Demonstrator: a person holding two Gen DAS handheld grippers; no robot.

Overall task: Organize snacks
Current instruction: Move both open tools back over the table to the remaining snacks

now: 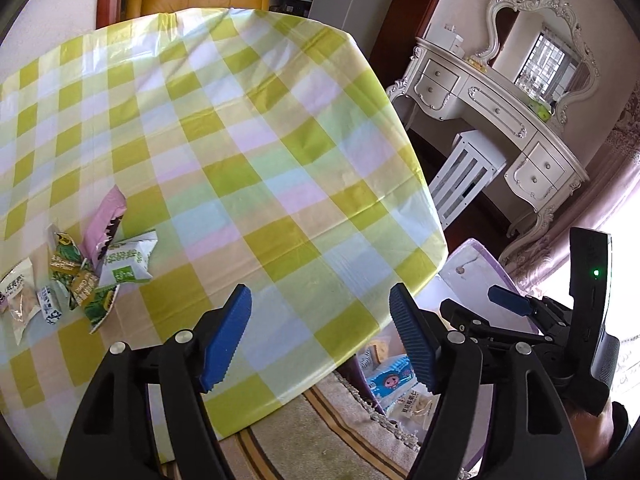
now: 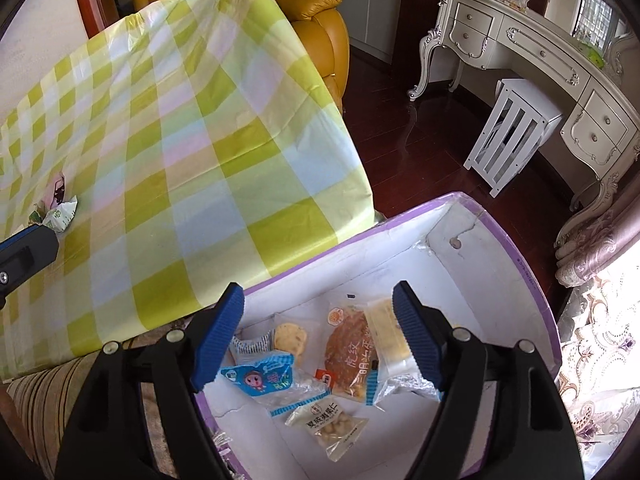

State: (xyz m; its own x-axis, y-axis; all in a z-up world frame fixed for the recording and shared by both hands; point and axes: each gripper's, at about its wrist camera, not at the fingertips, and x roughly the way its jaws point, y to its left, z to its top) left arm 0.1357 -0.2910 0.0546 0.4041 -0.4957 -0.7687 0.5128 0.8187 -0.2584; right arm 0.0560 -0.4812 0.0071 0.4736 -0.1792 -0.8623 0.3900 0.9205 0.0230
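Note:
Several snack packets lie in a loose heap at the left of the checked tablecloth (image 1: 248, 132): a pink packet (image 1: 105, 222), a white-and-green one (image 1: 128, 264), green ones (image 1: 76, 280) and a pale one (image 1: 16, 300). My left gripper (image 1: 320, 300) is open and empty above the table's near edge, to the right of the heap. My right gripper (image 2: 318, 296) is open and empty over a white box with a purple rim (image 2: 502, 224) beside the table. Inside the box lie a blue packet (image 2: 260, 376), a round cake packet (image 2: 348, 352) and a nut packet (image 2: 328, 428).
A yellow leather armchair (image 2: 316, 20) stands behind the table. A white dressing table (image 2: 540, 52) with a mirror and a white slatted stool (image 2: 508, 132) stand on dark wood floor to the right. A striped rug (image 1: 320, 432) lies under the table's edge.

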